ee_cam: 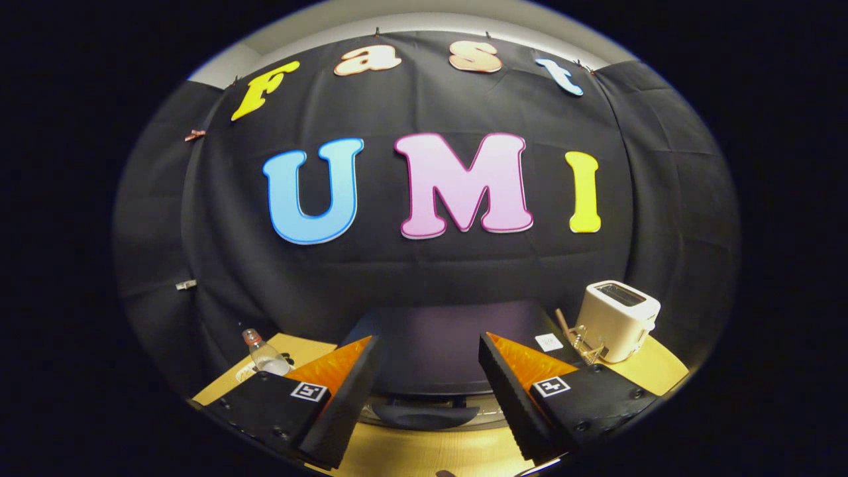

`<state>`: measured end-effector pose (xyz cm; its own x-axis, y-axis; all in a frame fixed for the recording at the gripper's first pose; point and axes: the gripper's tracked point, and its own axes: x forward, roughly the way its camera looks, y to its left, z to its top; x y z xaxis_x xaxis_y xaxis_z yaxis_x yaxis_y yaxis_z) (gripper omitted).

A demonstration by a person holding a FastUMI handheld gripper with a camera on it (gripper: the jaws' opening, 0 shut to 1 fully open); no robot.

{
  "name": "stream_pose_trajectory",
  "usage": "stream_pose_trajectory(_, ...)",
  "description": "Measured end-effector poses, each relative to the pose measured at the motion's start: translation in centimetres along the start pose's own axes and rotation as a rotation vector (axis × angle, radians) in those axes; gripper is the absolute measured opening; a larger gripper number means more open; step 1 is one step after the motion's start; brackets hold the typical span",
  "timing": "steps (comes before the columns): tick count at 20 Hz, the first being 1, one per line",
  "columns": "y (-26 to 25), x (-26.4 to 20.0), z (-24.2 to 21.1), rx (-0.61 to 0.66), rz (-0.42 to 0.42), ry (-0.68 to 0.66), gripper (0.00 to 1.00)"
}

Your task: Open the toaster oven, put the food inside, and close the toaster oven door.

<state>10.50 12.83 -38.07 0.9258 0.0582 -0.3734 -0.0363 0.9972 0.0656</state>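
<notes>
Here there is one toaster oven (437,348), one white slot toaster (619,318), one clear plastic bottle (265,354) and one small white card (548,342), all on a light wooden table (424,454). The gripper (429,348) is spread wide, its fingers (344,397) gripping nothing. The toaster oven sits just ahead, between and beyond the fingers: a dark box with a flat, faintly purple top and a dark curved handle low at its front. The bottle stands beyond the left finger, the toaster beyond the right.
</notes>
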Motion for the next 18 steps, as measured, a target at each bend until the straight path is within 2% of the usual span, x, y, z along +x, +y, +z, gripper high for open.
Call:
stream_pose_trajectory(8,-0.7,2.1,-7.5,0.011,-0.056,0.168,0.97)
stream_pose_trajectory(12,-0.5,1.8,-7.6,-0.033,-0.068,0.139,0.96)
stream_pose_trajectory(18,-0.5,0.1,-8.6,-0.015,-0.056,0.214,0.96)
